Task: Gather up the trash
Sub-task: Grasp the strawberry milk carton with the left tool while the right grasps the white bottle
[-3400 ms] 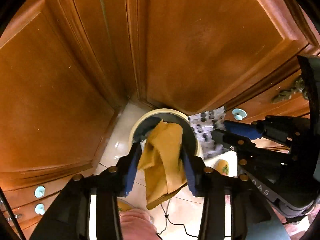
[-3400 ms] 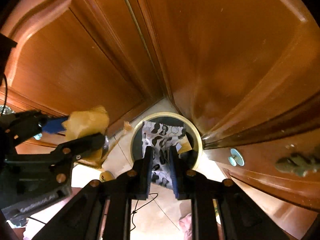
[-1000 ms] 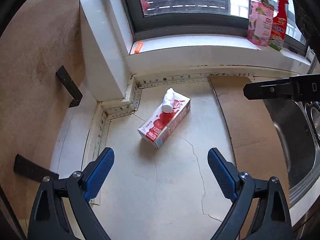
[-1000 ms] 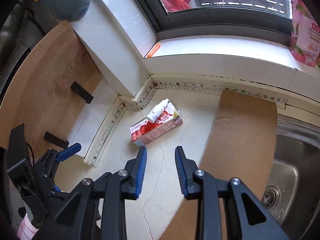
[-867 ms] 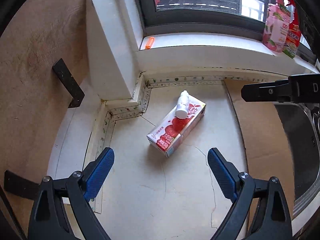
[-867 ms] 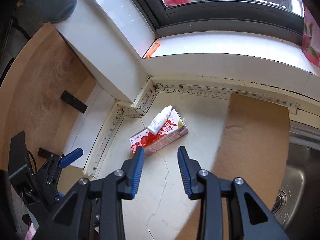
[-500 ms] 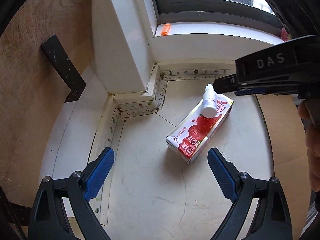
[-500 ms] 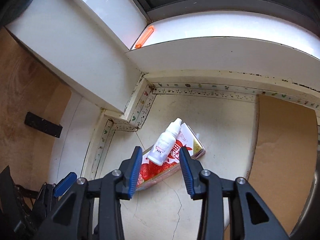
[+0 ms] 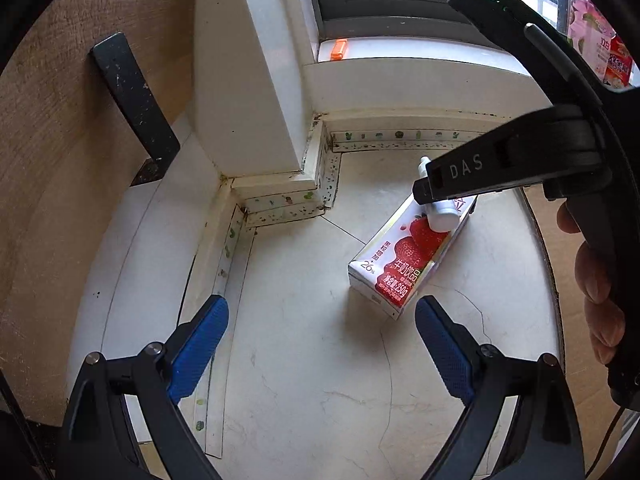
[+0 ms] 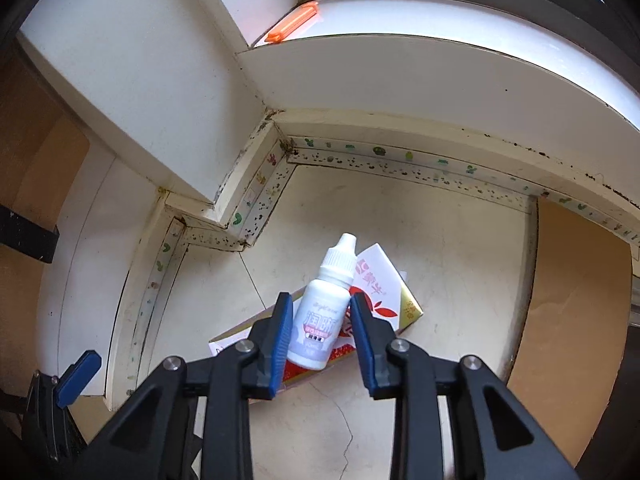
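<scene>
A red and white strawberry milk carton (image 9: 404,268) lies flat on the pale stone countertop (image 9: 312,380), and a small white dropper bottle (image 10: 324,316) lies on top of it. My right gripper (image 10: 320,336) is open, with a blue pad on either side of the bottle's body; small gaps show beside the bottle. In the left wrist view the right gripper's fingers cover part of the bottle (image 9: 442,216). My left gripper (image 9: 320,348) is wide open and empty, hovering in front of the carton's near end.
A white pillar (image 9: 244,80) and windowsill (image 10: 440,28) wall in the counter's back corner. An orange clip (image 10: 294,22) lies on the sill. Brown cardboard (image 10: 576,312) covers the counter to the right. Cleaning bottles (image 9: 600,52) stand at the far right of the sill.
Both grippers came from the bin by the wooden cabinets to the counter. Over the last second the right gripper closed in on the dropper bottle and now straddles it; the left moved nearer the carton.
</scene>
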### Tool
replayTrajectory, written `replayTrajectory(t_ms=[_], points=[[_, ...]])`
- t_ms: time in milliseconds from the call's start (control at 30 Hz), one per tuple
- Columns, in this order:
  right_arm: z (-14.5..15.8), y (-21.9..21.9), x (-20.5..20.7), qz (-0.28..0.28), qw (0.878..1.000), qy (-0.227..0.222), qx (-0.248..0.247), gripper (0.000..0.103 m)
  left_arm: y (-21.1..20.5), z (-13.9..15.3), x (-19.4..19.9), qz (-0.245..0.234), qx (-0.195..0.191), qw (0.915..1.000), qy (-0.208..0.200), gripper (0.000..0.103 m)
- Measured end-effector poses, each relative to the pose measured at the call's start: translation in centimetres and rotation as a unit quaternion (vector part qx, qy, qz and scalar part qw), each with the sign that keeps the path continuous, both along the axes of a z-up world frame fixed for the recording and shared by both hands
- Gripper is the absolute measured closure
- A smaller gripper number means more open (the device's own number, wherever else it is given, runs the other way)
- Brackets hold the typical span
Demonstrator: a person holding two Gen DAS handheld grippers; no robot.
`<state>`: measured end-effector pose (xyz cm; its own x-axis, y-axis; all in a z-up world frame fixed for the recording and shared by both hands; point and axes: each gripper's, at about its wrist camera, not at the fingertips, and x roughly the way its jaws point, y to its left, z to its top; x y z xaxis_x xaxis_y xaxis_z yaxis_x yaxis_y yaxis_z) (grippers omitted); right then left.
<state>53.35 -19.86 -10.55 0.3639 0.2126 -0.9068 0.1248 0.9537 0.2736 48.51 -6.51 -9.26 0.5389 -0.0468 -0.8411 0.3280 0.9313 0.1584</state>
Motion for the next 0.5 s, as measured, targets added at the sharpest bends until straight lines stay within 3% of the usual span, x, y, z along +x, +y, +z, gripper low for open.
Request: replayTrajectory(t_ms=[100,233,500], points=[[0.2,-0.3,-0.8,0.006,1.000,-0.007,0.001,0.077,-0.7,-0.3,0.7,-0.018,-0.007,0.9997,0.016,0.009],[0.2,-2.6,-2.4,-0.010,0.999,-0.012,0.052,0.077,-2.5,-1.2,1.6,-0.045,0.008,0.9985,0.029,0.009],[-0.1,-6.7,-5.6,-0.028,0.995,-0.017,0.090,0.078,-7.1,-3.1,3.7,-0.101,0.071,0.9918,0.033,0.008]])
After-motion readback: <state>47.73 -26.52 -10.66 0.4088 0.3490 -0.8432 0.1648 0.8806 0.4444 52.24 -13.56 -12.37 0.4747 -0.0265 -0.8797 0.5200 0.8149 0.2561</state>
